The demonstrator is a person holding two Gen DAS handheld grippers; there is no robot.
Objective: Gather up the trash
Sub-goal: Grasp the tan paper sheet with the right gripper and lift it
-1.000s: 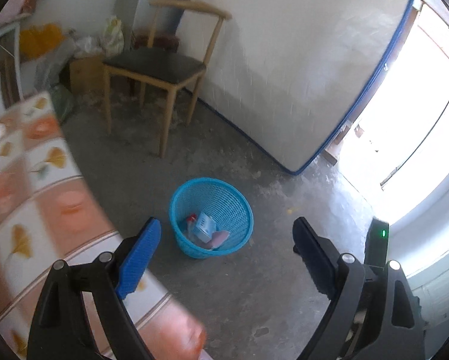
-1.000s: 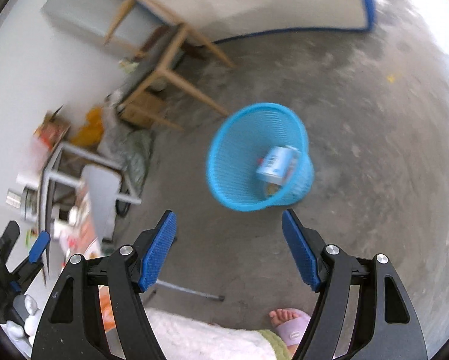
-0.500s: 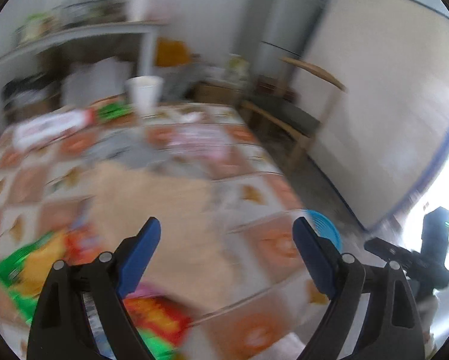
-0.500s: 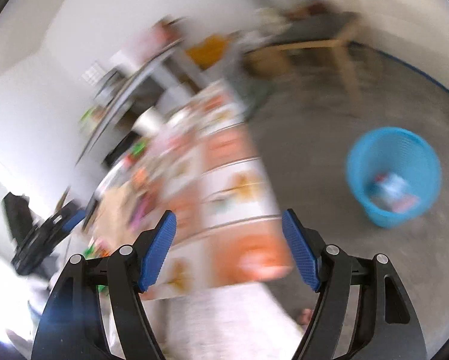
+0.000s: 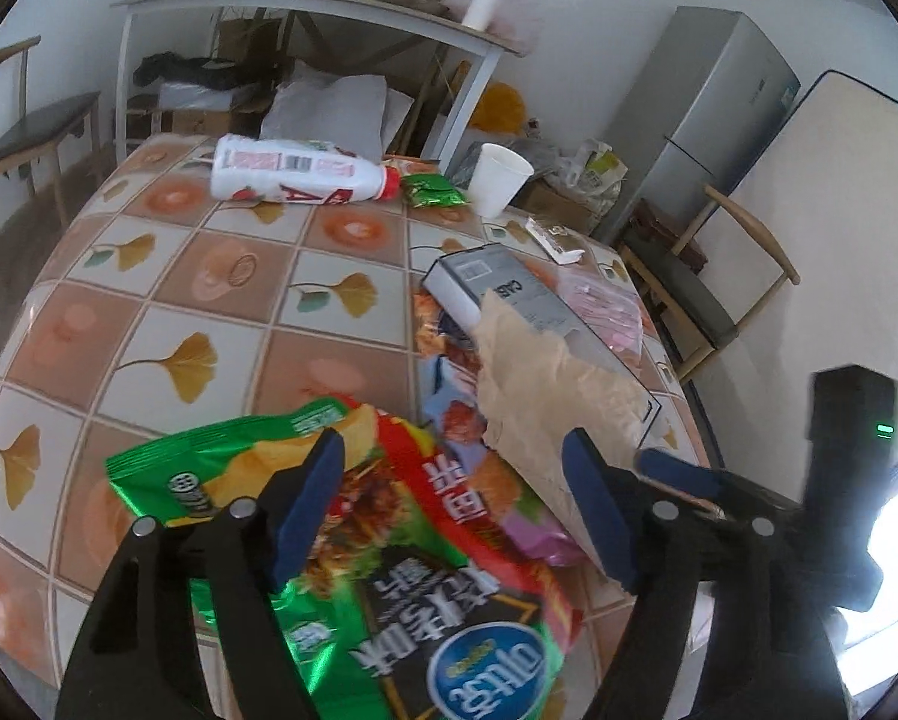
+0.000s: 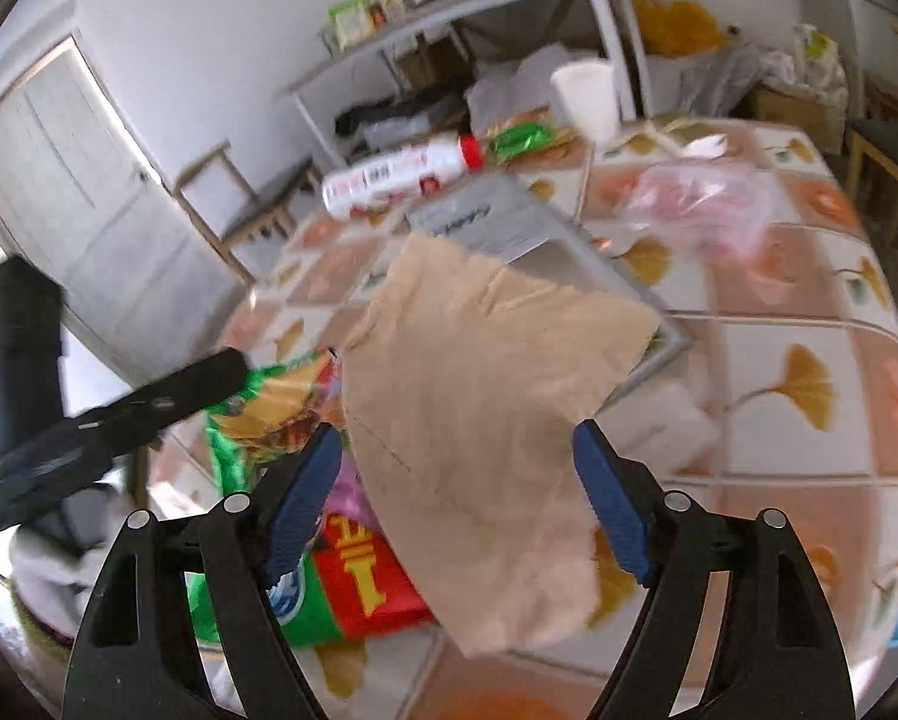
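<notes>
Both tools were over the counter (image 5: 167,276), the one with the ginkgo-leaf tile pattern. Landmark: the brown paper bag (image 6: 478,408).

Left tool (image 5: 454,504): jaws spread wide, nothing between them. It hung above a green-and-red chip bag (image 5: 389,570) lying flat on the counter, just beside the paper bag's lower edge.

Right tool (image 6: 454,498): jaws also spread, not pinching anything. The paper bag sat directly in front of it, framed between the two blue pads; cannot tell if either pad touched the bag.

Trash around the paper bag:
- Grey carton (image 5: 508,294) under and behind it, partly covered by it.
- Pink plastic bag (image 6: 700,204) beyond the carton, on the side away from the chip bag.
- More snack wrappers (image 5: 454,396) under the bag's edge, overlapping the chip bag.
- White bottle with red cap (image 5: 299,171) on its side, well behind the bag at the far end of the counter.
- Small green wrapper (image 5: 434,189) touching the bottle's cap end; white paper cup (image 5: 499,180) upright just beside that wrapper.

Right view was motion-blurred, so fine contact was unclear.
</notes>
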